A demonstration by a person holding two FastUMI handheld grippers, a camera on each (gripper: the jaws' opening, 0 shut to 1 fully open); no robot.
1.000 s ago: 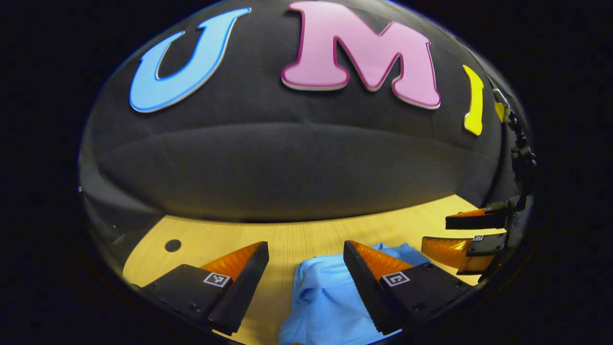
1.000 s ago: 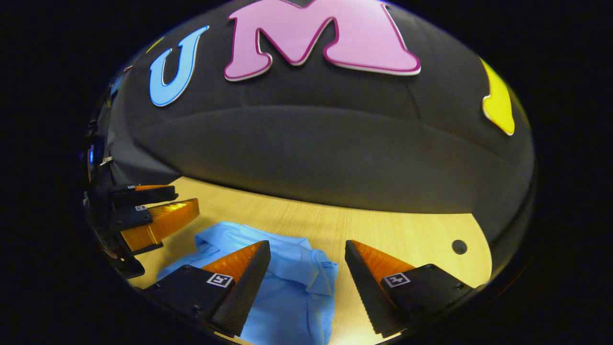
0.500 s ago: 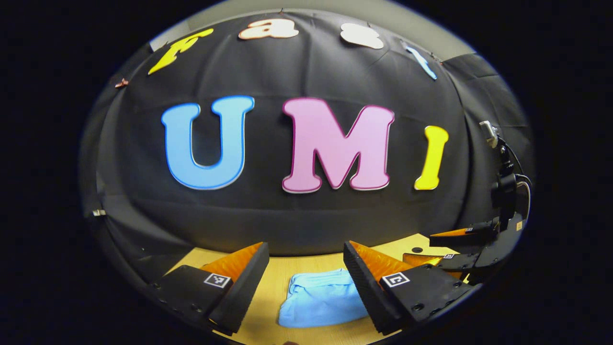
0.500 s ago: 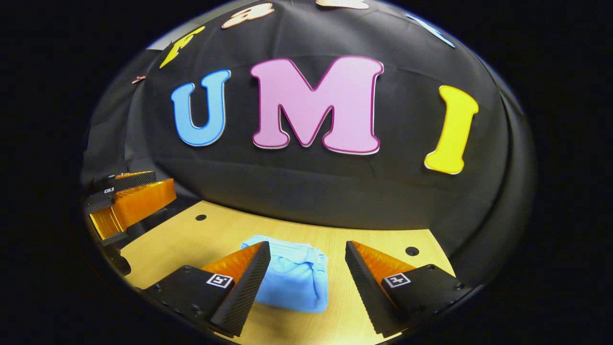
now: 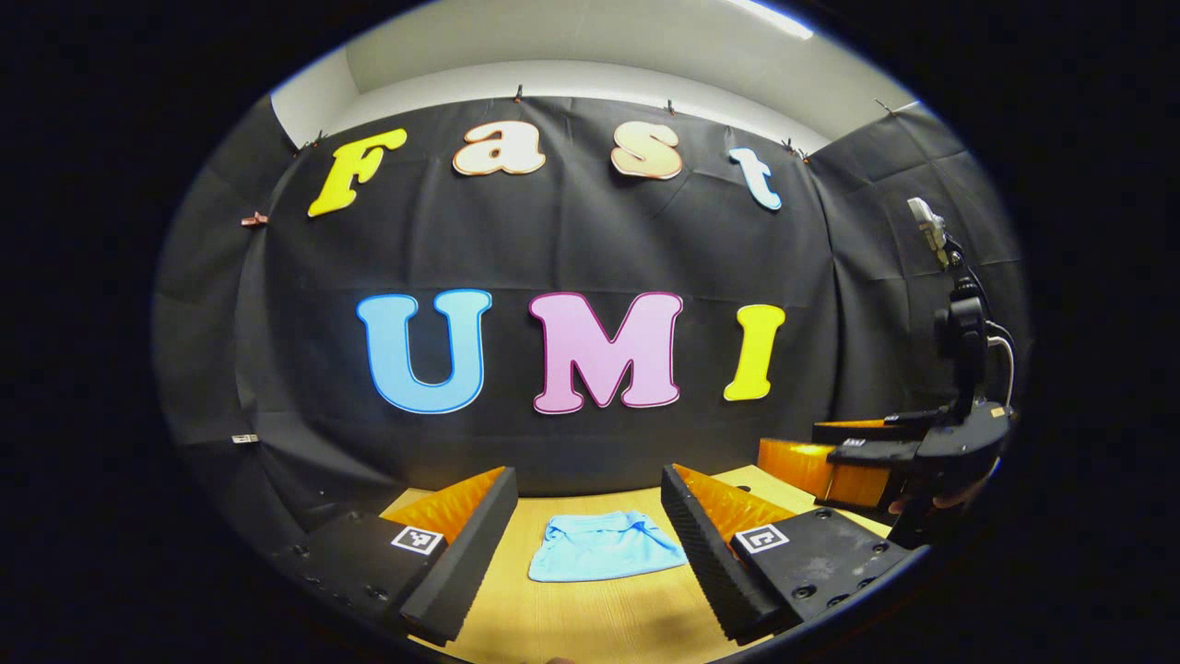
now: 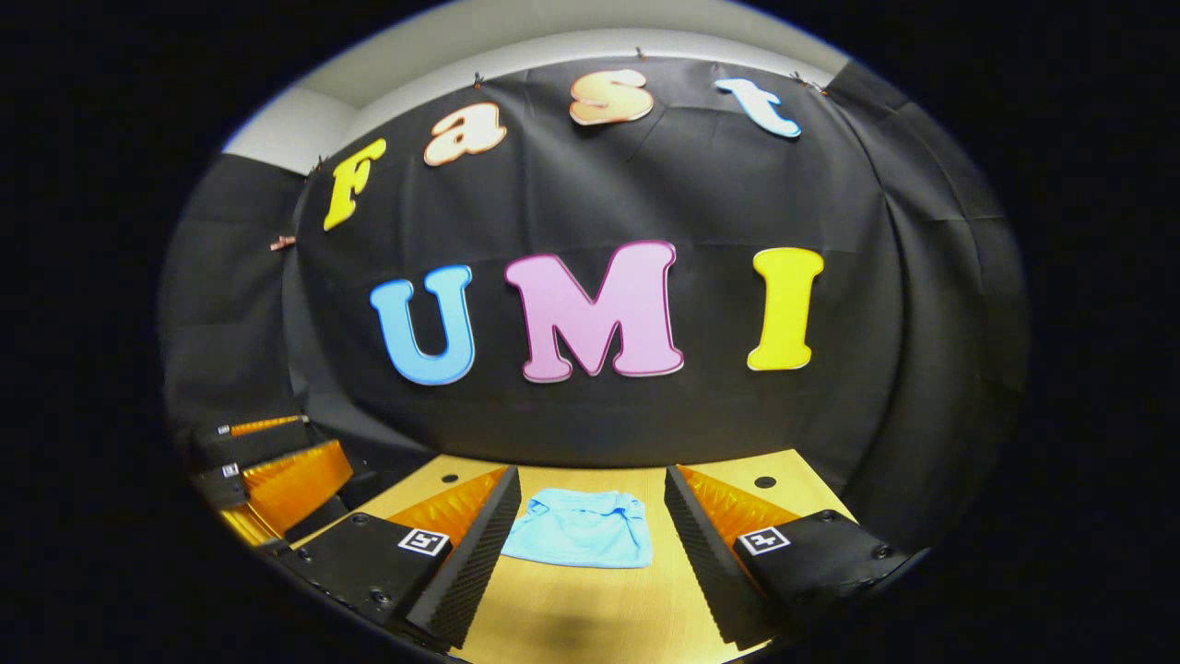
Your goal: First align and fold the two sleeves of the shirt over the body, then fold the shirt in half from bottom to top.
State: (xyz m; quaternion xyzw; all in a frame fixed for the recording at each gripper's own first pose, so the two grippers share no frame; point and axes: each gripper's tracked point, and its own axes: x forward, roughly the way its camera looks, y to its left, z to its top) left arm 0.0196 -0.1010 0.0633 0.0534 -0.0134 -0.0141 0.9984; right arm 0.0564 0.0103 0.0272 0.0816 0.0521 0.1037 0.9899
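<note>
A light blue shirt [image 5: 604, 546] lies folded into a compact rectangle on the wooden table [image 5: 590, 618], collar side toward the back wall. In the right gripper view the same shirt [image 6: 579, 540] rests in the middle of the table [image 6: 590, 609]. My left gripper [image 5: 587, 535] is open, held back from the shirt and above the table, with nothing between its fingers. My right gripper [image 6: 590, 535] is open too, likewise back from the shirt and empty. The right gripper [image 5: 853, 456] appears at the right edge of the left gripper view; the left gripper [image 6: 272, 466] appears at the left edge of the right gripper view.
Small round holes [image 6: 764, 481] mark the table near its back corners. A black camera mount on a stalk [image 5: 959, 323] rises above the right gripper, and a hand [image 5: 959, 498] holds that gripper. The black booth wall stands close behind the table.
Both grippers have pulled back and up from the shirt, which now looks smaller and farther off. The shirt lies folded and untouched on the table.
</note>
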